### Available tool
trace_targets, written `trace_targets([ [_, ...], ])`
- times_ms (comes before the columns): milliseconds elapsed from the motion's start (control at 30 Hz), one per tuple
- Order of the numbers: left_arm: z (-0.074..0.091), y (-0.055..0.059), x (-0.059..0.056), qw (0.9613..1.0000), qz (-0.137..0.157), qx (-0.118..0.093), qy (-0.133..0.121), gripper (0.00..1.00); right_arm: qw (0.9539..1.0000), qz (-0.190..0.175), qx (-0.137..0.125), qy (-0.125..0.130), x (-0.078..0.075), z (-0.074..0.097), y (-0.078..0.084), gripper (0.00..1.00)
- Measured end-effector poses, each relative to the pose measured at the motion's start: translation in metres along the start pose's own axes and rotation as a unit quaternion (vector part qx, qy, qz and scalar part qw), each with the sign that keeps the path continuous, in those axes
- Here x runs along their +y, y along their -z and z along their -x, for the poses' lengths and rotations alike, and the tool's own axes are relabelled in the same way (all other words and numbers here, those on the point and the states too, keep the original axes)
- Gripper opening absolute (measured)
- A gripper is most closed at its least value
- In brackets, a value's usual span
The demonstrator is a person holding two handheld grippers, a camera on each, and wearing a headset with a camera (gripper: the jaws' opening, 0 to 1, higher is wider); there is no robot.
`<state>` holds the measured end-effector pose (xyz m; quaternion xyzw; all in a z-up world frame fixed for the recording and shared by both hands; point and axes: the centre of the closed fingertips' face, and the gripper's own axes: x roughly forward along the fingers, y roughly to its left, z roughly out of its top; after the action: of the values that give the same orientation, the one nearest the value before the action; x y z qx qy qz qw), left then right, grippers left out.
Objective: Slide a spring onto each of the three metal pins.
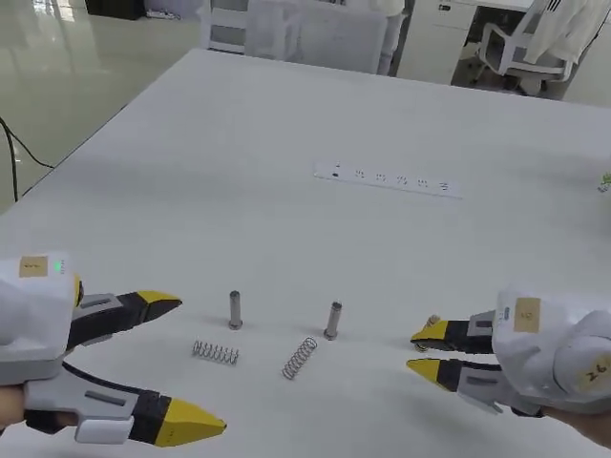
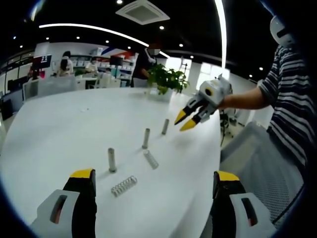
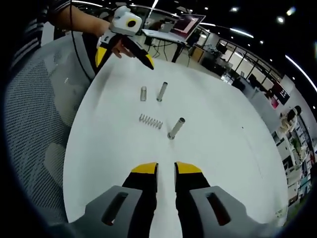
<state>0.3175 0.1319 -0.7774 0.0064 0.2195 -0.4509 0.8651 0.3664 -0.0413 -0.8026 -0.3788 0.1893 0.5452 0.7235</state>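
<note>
Two metal pins stand upright on the white table, the left pin (image 1: 235, 310) and the middle pin (image 1: 333, 321). A third pin (image 2: 165, 126) stands close beside my right gripper's tips, and in the head view it is partly hidden behind the upper jaw. Two loose springs lie flat: one spring (image 1: 215, 352) in front of the left pin, the other spring (image 1: 300, 357) beside the middle pin. My left gripper (image 1: 196, 364) hovers at the lower left, wide open and empty. My right gripper (image 1: 413, 350) is open a little, with nothing between its jaws.
A white power strip (image 1: 387, 179) lies further back on the table (image 1: 239, 143). Office chairs (image 1: 520, 48) stand beyond the far edge. A potted plant (image 2: 168, 78) sits at the table's end, with people behind it.
</note>
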Motion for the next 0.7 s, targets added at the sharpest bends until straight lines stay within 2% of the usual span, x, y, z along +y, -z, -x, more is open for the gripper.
trace_targets([
  [167,0.001,0.000,0.000,1.0000,-0.002,0.002,-0.001,0.95,0.9986,0.049,0.000,-0.022,0.012,-0.010,-0.014,0.11],
  [400,0.004,0.000,0.001,1.0000,-0.004,0.002,-0.004,0.95,0.9933,0.109,0.003,-0.038,0.017,-0.021,-0.029,0.11],
  [700,0.007,0.000,0.002,1.0000,-0.001,-0.001,-0.005,0.95,0.9870,0.151,-0.003,-0.055,0.015,-0.030,-0.047,0.14],
])
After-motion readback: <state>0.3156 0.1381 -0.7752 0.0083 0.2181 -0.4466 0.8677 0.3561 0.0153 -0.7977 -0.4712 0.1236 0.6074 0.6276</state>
